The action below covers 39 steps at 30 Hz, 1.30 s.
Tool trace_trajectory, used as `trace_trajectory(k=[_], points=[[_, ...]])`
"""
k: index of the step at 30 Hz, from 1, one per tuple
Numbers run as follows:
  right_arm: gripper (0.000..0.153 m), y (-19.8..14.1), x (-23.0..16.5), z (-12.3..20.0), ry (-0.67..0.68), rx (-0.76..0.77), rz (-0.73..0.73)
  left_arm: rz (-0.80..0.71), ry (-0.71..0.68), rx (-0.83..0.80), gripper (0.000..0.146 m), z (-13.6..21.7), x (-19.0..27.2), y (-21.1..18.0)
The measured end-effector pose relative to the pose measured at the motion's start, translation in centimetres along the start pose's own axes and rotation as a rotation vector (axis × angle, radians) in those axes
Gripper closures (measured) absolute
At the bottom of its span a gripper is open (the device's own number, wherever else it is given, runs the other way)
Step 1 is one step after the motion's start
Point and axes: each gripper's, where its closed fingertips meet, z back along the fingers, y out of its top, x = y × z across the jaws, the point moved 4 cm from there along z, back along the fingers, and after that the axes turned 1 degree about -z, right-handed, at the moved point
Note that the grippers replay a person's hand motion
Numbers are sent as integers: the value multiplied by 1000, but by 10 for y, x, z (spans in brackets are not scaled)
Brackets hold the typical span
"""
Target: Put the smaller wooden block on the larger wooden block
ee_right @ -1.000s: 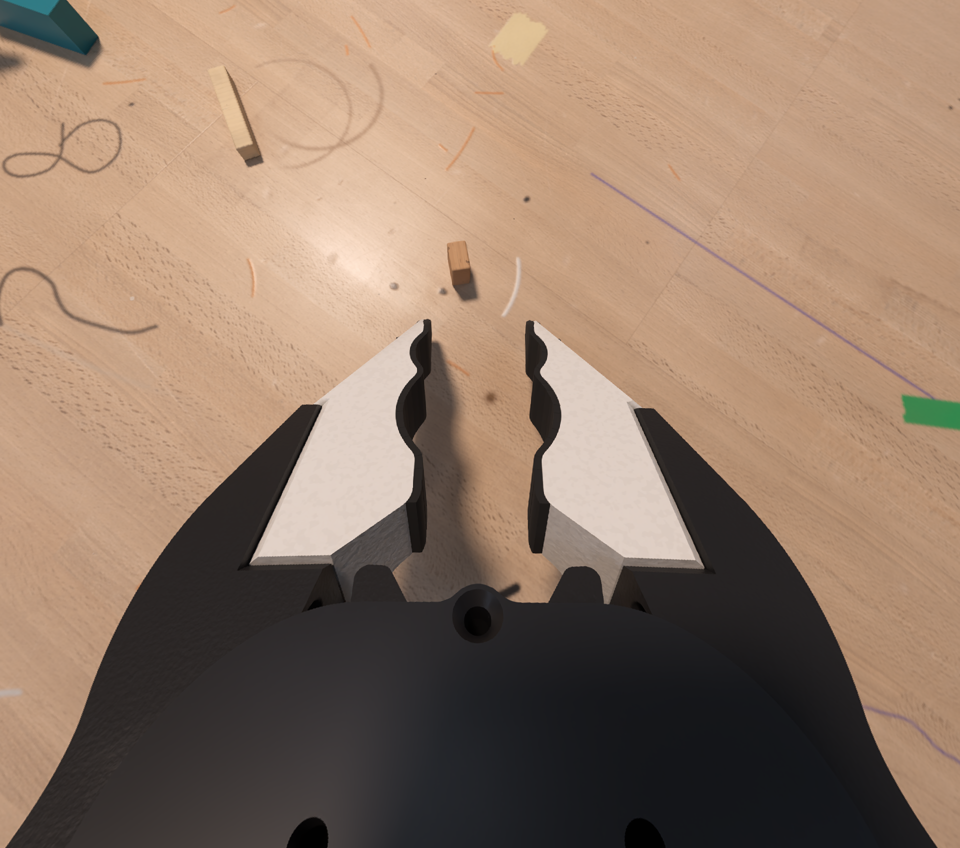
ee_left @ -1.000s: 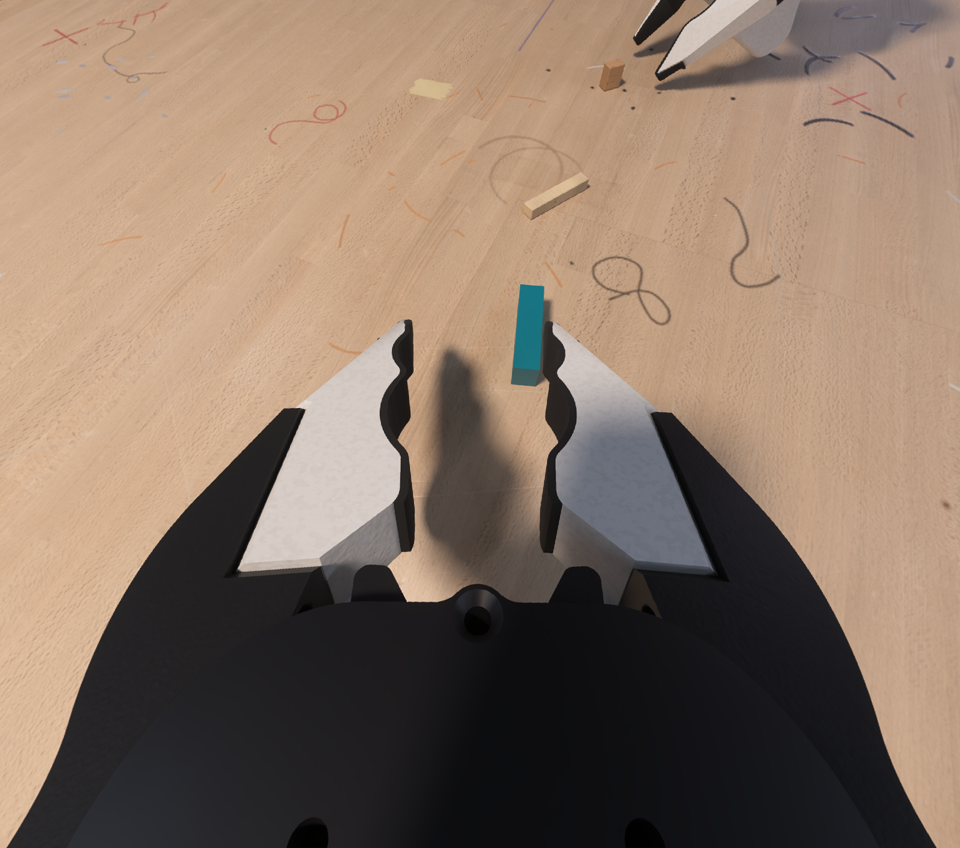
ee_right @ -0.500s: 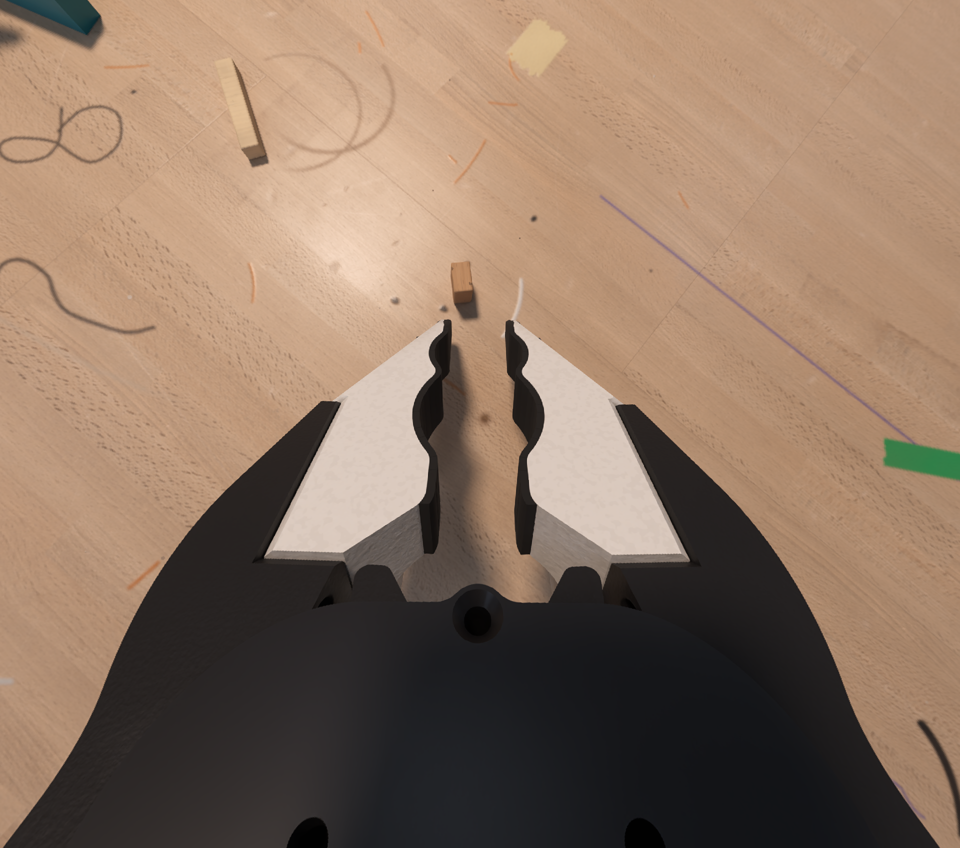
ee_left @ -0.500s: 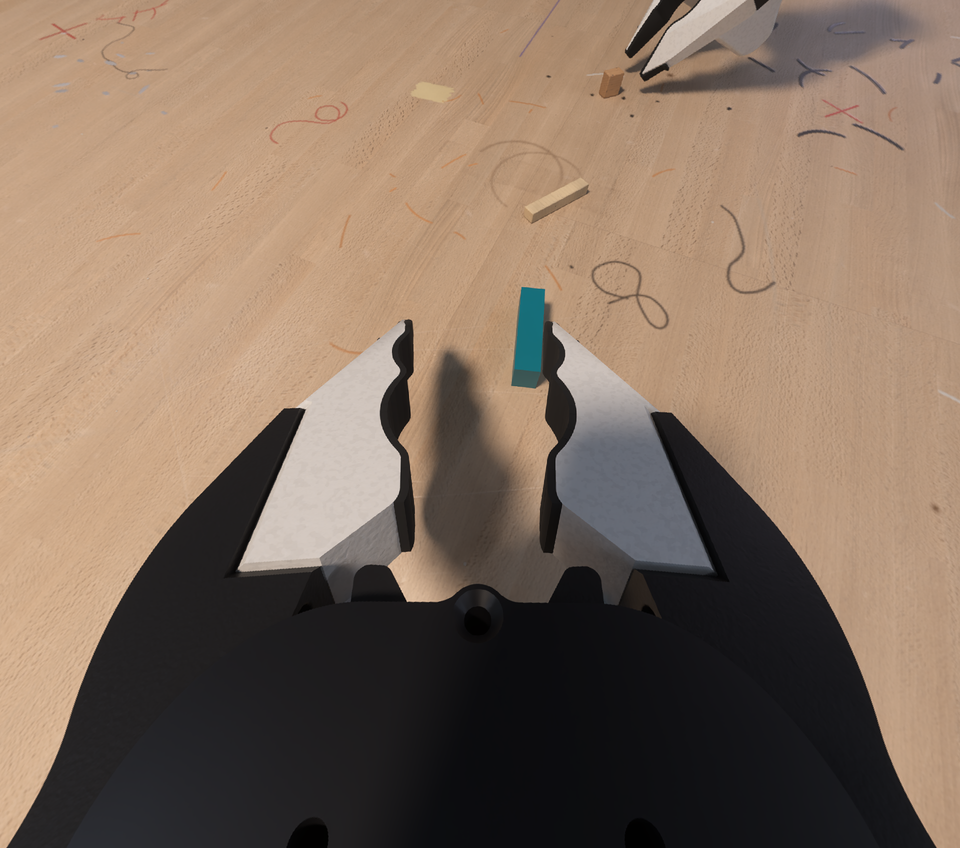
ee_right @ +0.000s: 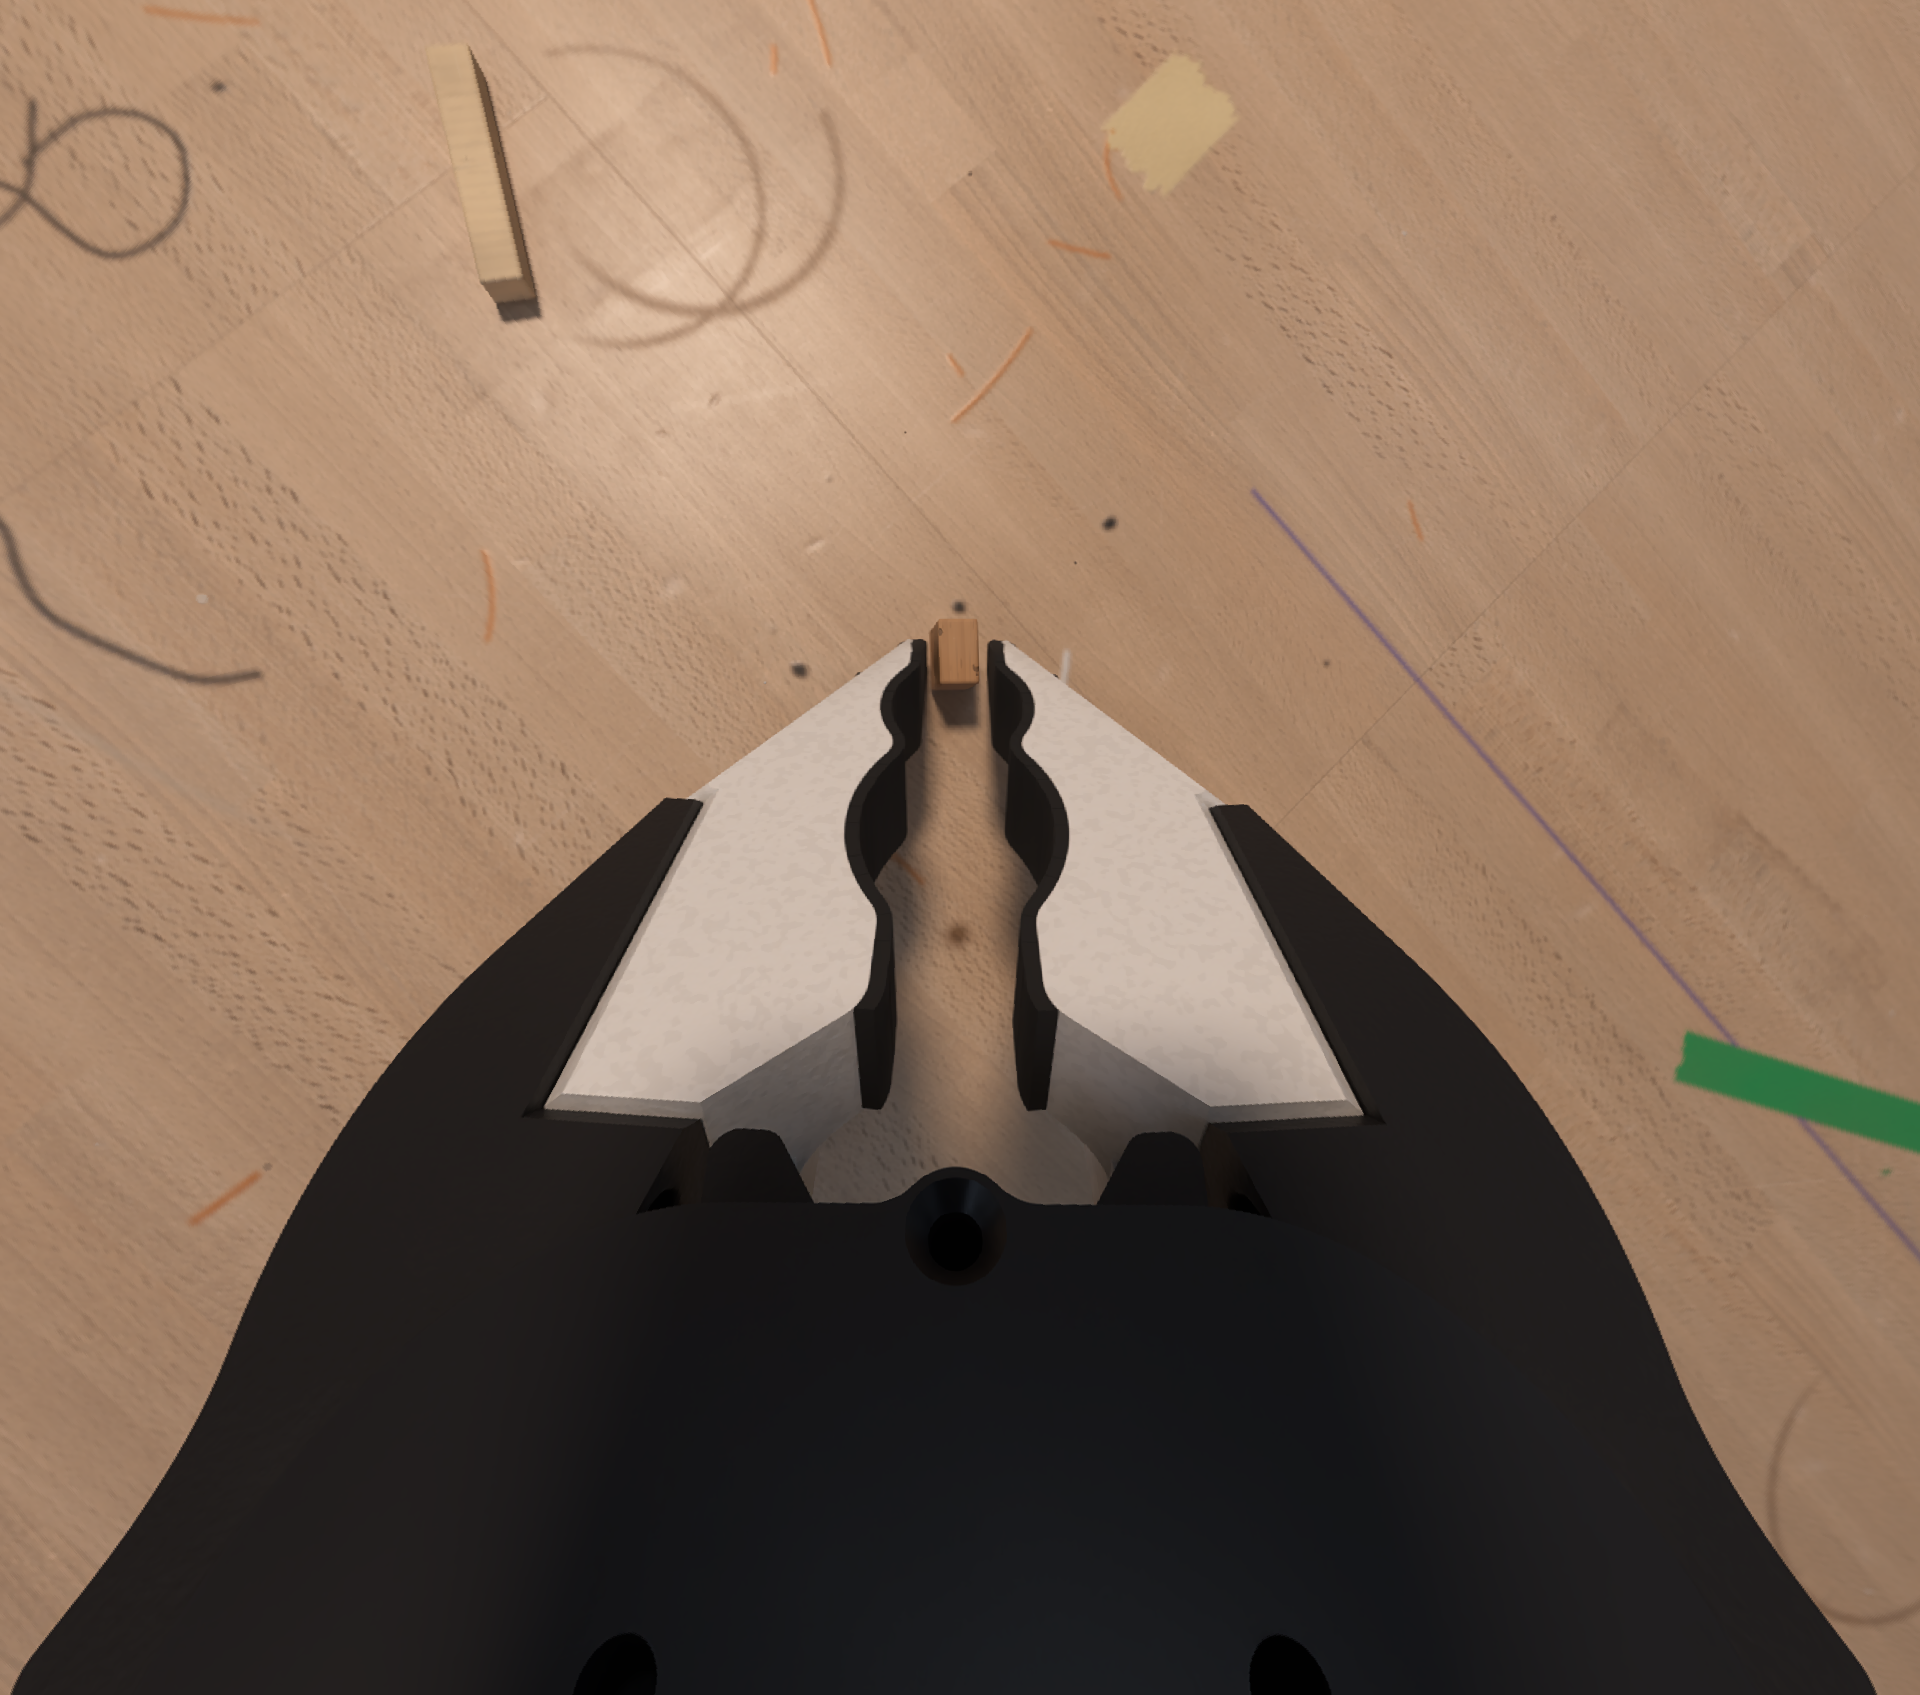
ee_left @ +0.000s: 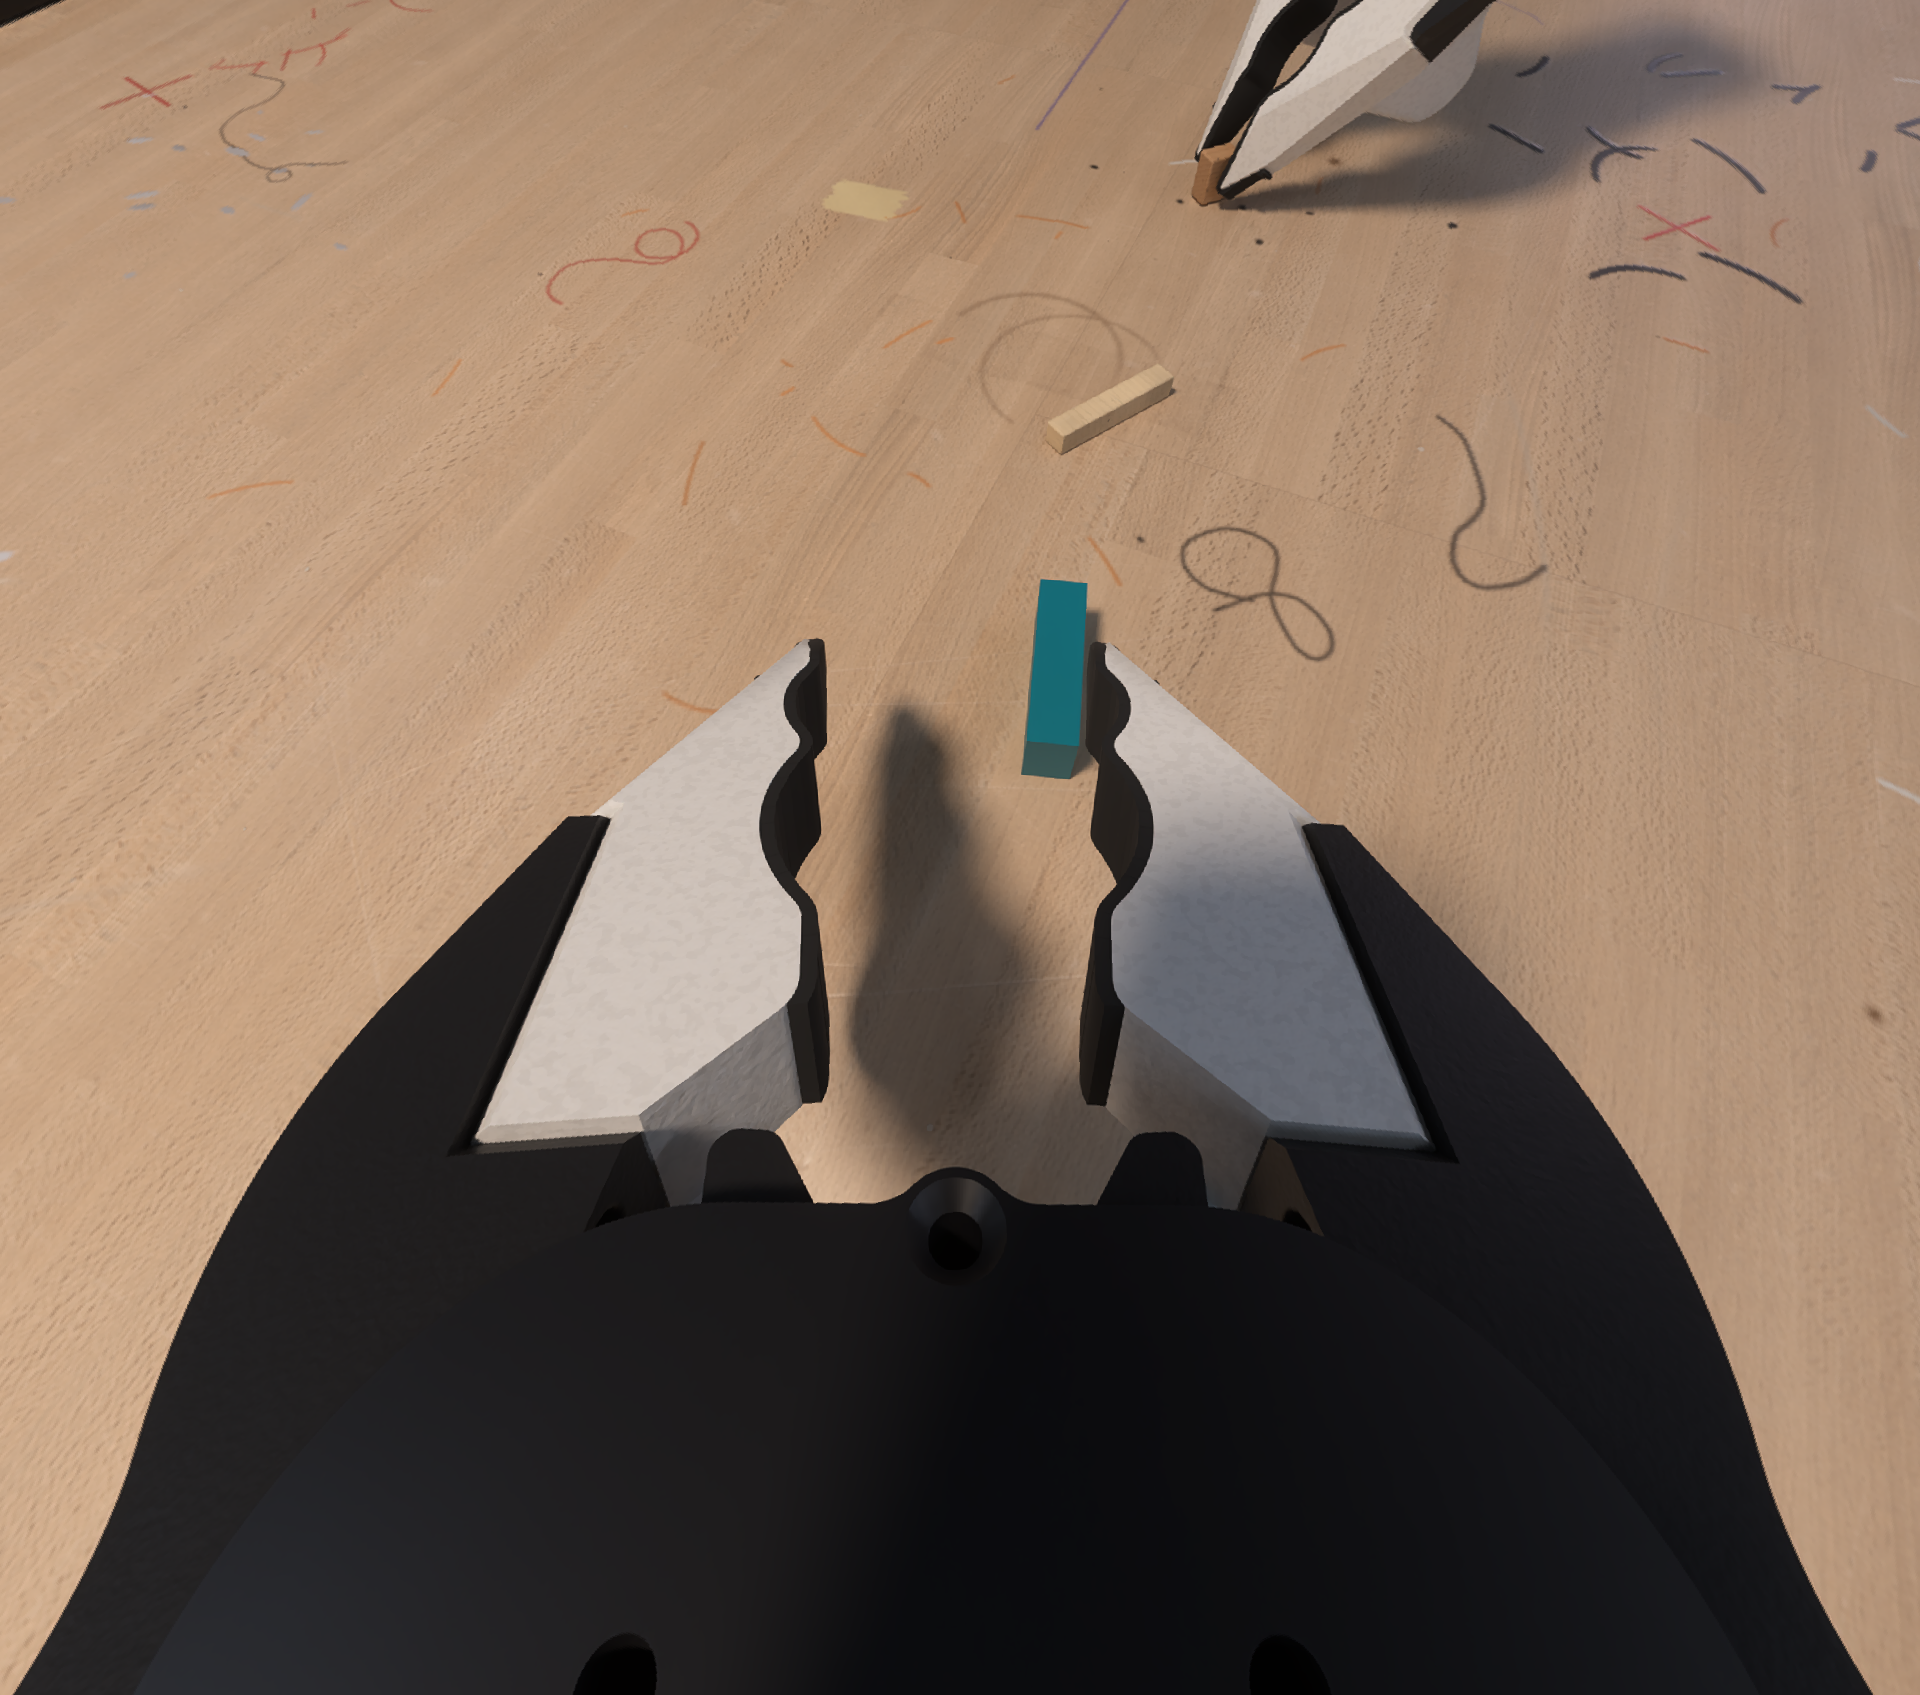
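Two wooden blocks lie on the worktop (ee_right: 1455, 295): a tiny cube (ee_right: 954, 654) and a longer pale bar (ee_right: 483, 175). The right claw (ee_right: 956, 658) is tipped down with the cube right between its fingertips; the gap is narrow, with a sliver of space showing at each side, so I judge it not yet clamped. The cube sits on the worktop. From that claw the bar lies ahead and to the left, well apart, its long axis running nearly along the claw's line of sight, so the carry goes forward-left and the cube must land on a narrow top face. The left claw (ee_left: 956, 658) is wide open and empty, a teal block (ee_left: 1057, 674) just beside its right finger. The bar (ee_left: 1110, 409) lies ahead of it too, but the right claw holds the better place.
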Motion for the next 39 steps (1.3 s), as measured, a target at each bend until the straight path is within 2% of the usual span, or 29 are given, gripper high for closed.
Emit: trace_trajectory(k=[2, 8, 12, 15, 17, 22, 28, 33, 36, 39], points=[[146, 1, 0, -1, 0, -22, 27, 0, 0, 0, 96, 0, 0, 0], [146, 3, 3, -2, 2, -32, 29, 4, -3, 1, 95, 0, 0, 0], [146, 27, -5, 8, -1, 86, 40, 4, -3, 2, 82, 0, 0, 0], [146, 60, -37, 7, 137, 216, 47, 2, -5, -2, 75, 0, 0, 0], [146, 73, -60, -6, 202, 230, 93, 1, -6, -3, 75, 0, 0, 0], [146, 77, -77, -32, 271, 160, 125, -8, 2, 9, 75, 1, 1, 1], [146, 77, -77, -35, 233, 131, 149, -7, -18, 5, 75, 1, 2, 0], [145, 77, -76, -31, 225, 179, 111, -1, -27, -2, 75, 0, 2, 0], [125, 77, -73, -20, 208, 243, 55, -1, -33, -9, 75, -1, 3, -1], [121, 76, -66, -7, 158, 328, -40, 3, -48, -23, 75, -2, 3, -2]])
